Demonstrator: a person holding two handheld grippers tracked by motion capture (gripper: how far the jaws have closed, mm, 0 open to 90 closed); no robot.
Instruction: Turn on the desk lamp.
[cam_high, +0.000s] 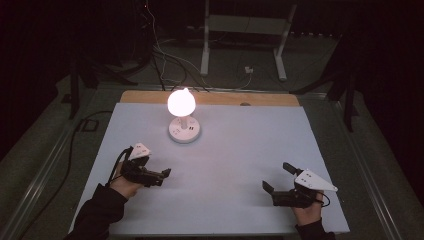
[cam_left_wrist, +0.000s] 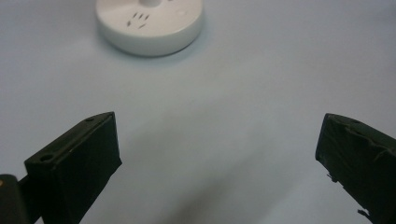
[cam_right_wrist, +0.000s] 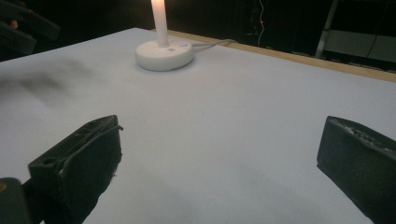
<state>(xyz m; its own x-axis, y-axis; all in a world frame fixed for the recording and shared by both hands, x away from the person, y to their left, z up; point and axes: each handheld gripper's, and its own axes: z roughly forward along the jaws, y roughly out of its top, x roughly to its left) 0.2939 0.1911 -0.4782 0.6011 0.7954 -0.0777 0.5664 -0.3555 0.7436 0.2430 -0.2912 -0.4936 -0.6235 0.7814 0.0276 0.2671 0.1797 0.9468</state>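
Left gripper (cam_high: 162, 177): held low over the table's near-left part by the person's left hand (cam_high: 125, 186); jaws spread wide with only bare surface between them, as the left gripper view (cam_left_wrist: 219, 154) shows; nothing held.
Right gripper (cam_high: 277, 181): held by the person's right hand (cam_high: 306, 212) over the near-right part, well apart from the left gripper; jaws spread wide and empty, confirmed in the right gripper view (cam_right_wrist: 219, 158).
Lamp bulb (cam_high: 181, 101): lit and glowing, standing on a short white stem above the base; ahead of the left gripper, farther ahead and toward the left for the right gripper.
Lamp base (cam_high: 184, 130): round, white, flat on the surface; in the left gripper view (cam_left_wrist: 149, 23) it lies ahead of the jaws, apart from both; in the right gripper view (cam_right_wrist: 164, 53) it sits far ahead, beyond the left-hand jaw.
Table (cam_high: 240, 150): pale sheet over a wooden top, whose edge shows along the far side.
Surroundings: dark floor with cables (cam_high: 165, 60) and a white frame (cam_high: 245, 35) beyond the table.
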